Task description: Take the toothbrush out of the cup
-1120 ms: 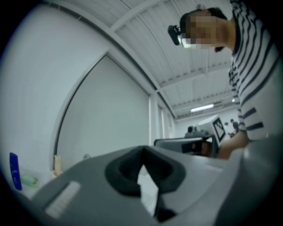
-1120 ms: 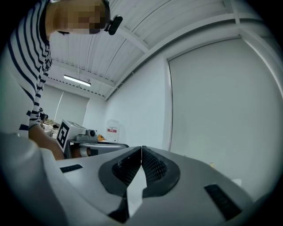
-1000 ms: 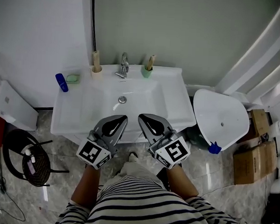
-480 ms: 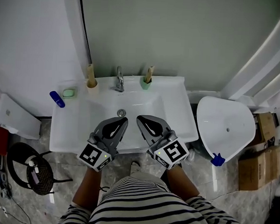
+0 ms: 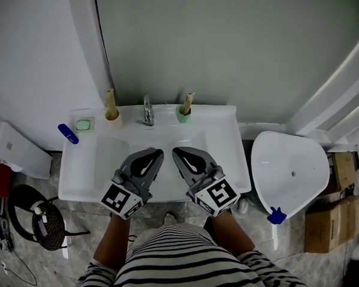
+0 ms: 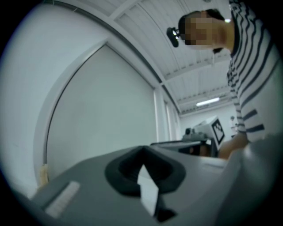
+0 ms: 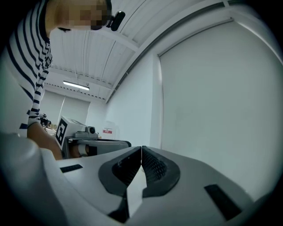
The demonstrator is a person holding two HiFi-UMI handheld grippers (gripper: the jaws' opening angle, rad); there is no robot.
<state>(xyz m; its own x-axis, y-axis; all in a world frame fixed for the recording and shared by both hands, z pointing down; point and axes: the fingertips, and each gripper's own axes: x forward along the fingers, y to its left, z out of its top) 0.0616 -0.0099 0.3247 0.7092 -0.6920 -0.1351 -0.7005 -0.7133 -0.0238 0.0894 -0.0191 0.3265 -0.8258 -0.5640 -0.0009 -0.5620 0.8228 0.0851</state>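
Two cups stand at the back rim of the white sink (image 5: 224, 148), one on each side of the tap (image 5: 147, 111). The green cup (image 5: 182, 116) on the right holds a wooden toothbrush (image 5: 187, 102). The beige cup (image 5: 113, 118) on the left holds another wooden handle (image 5: 110, 101). My left gripper (image 5: 157, 152) and right gripper (image 5: 176, 152) hover side by side over the basin, short of the cups. Both are shut and empty. In the left gripper view the jaws (image 6: 142, 150) are pressed together, and so are the jaws (image 7: 141, 150) in the right gripper view.
A green soap dish (image 5: 83, 124) and a blue object (image 5: 68, 133) lie on the sink's left side. A white toilet-like fixture (image 5: 289, 169) stands to the right, with cardboard boxes (image 5: 329, 208) beyond it. A black stool (image 5: 34, 216) stands on the floor at left.
Both grippers have moved forward together over the basin and now cover the drain. The cups and tap lie closer to their tips. The jaws stayed shut.
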